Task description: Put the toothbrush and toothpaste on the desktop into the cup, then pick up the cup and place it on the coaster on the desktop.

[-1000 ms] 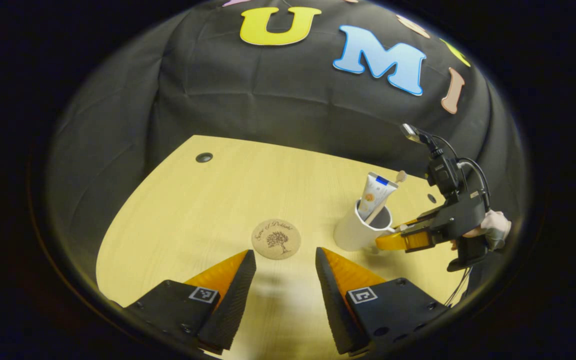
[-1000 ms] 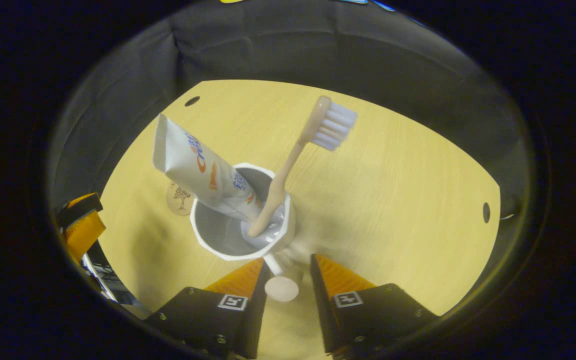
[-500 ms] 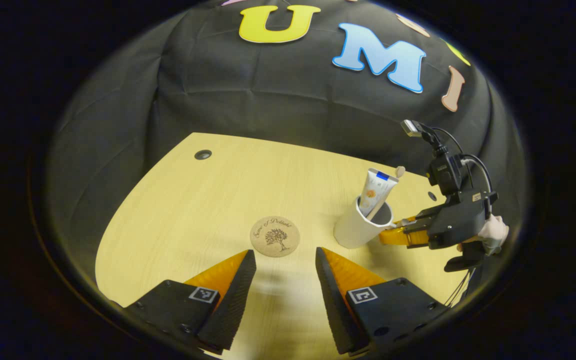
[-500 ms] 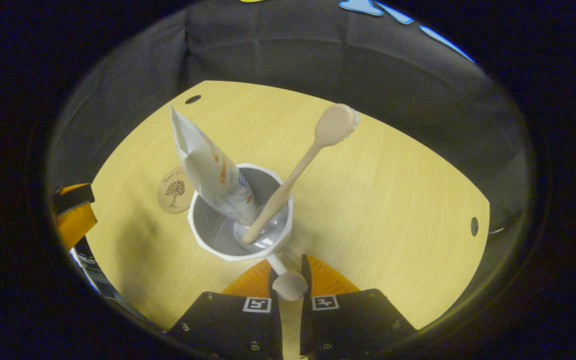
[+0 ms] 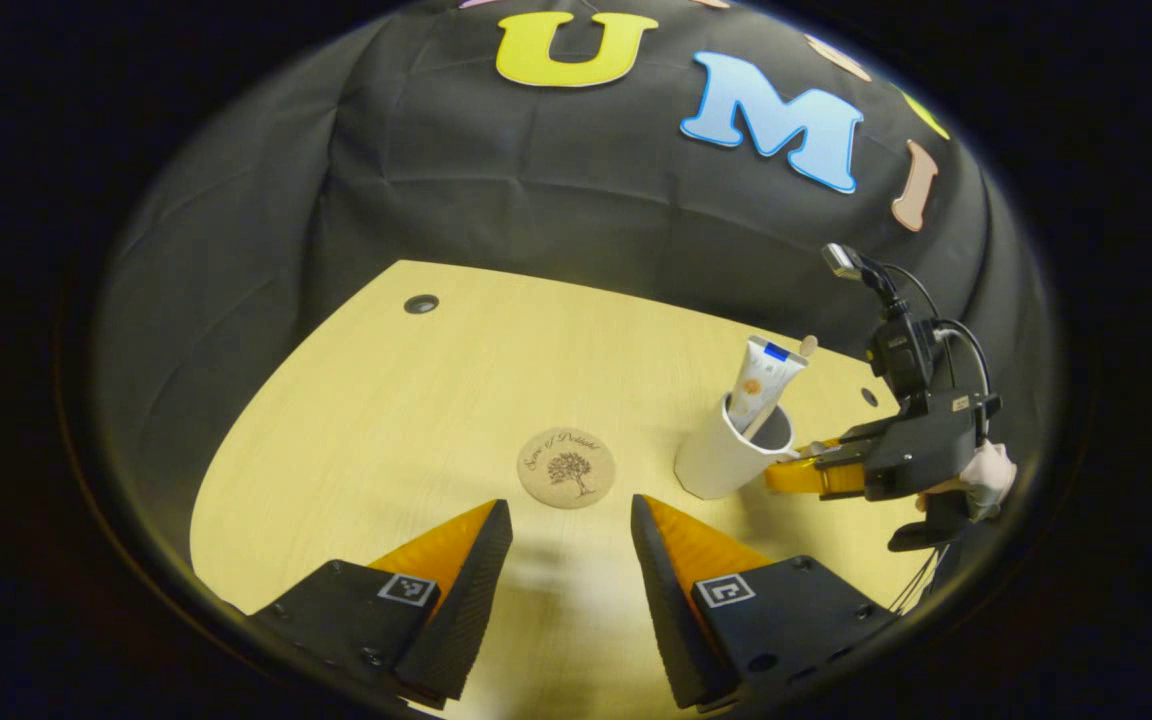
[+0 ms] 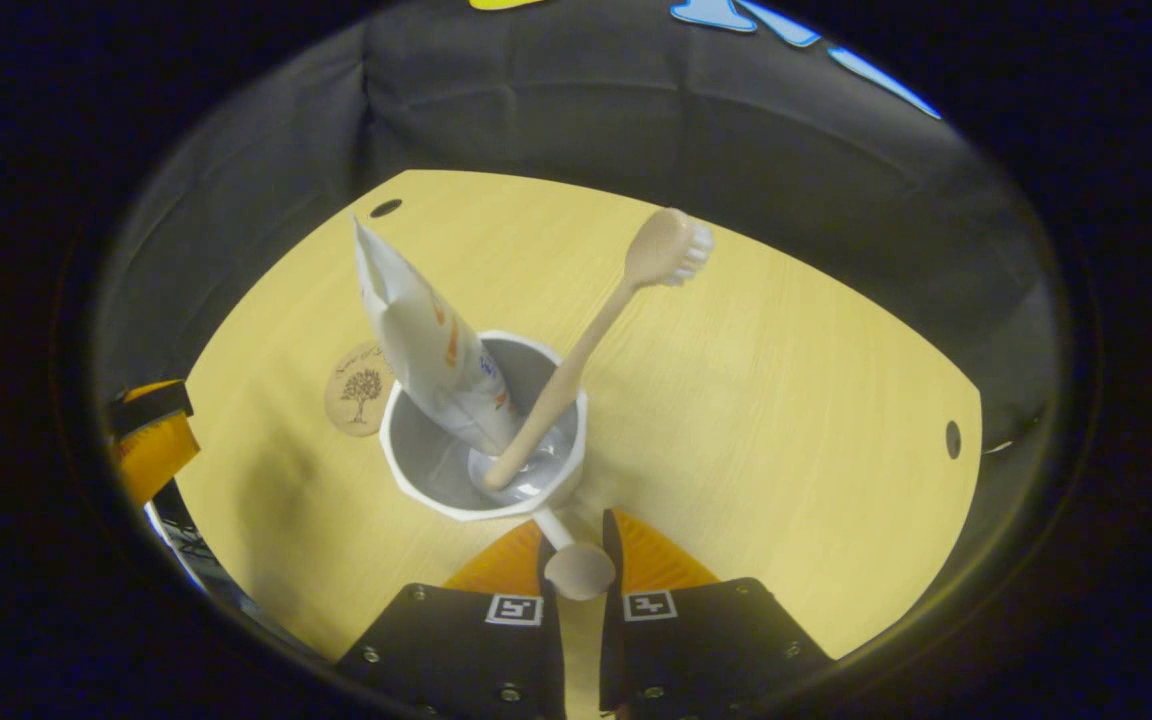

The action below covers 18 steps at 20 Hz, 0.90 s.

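A white cup (image 6: 436,470) stands on the wooden table with its side handle (image 6: 576,568) pinched between the fingers of my right gripper (image 6: 576,545), which is shut on it. A toothpaste tube (image 6: 426,335) and a beige toothbrush (image 6: 596,330) lean inside the cup, bristles up. The round cork coaster (image 6: 361,385) lies just beyond the cup on the left. In the left gripper view my left gripper (image 5: 571,540) hangs open over the table, the coaster (image 5: 566,467) just ahead of it, and the cup (image 5: 721,462) to the right with the right gripper (image 5: 801,475) at its handle.
A hand (image 5: 986,470) holds the right gripper at the table's right side. The table (image 5: 416,420) has small round holes (image 5: 421,303) (image 6: 953,438) near its corners. Black cloth walls stand behind the table's far edge. The left gripper (image 6: 151,445) shows at the left.
The right gripper's fingers came together on the cup's handle about a second ago and have stayed so. The toothbrush turned in the cup. The left gripper barely moved.
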Each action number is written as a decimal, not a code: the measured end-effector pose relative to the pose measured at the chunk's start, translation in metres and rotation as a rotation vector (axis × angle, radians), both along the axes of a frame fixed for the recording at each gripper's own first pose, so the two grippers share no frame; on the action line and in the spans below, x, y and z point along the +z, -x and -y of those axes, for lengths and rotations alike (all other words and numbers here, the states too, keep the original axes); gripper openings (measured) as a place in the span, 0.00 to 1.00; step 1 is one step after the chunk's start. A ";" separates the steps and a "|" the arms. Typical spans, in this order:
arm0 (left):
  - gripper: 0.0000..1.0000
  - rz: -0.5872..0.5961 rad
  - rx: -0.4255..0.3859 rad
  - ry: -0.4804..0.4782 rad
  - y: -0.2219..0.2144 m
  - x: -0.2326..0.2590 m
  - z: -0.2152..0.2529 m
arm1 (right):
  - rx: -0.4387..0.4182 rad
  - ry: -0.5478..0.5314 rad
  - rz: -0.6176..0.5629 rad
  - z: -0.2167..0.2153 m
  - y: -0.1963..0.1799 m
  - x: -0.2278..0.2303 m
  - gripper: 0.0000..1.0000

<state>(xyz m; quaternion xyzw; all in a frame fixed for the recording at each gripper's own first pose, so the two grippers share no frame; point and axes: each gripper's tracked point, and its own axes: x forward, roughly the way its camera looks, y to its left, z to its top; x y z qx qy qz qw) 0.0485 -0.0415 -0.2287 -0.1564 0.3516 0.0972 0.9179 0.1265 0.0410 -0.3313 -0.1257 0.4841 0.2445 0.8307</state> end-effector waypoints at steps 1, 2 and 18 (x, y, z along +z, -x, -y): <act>0.79 0.000 0.002 0.000 0.001 0.001 -0.001 | 0.004 -0.005 0.002 -0.001 -0.001 0.001 0.14; 0.79 0.000 0.005 -0.001 0.002 0.001 -0.002 | 0.006 -0.013 0.004 -0.003 -0.001 0.002 0.14; 0.79 -0.024 0.129 -0.009 0.061 -0.005 -0.086 | 0.090 -0.065 0.000 -0.006 -0.007 0.013 0.14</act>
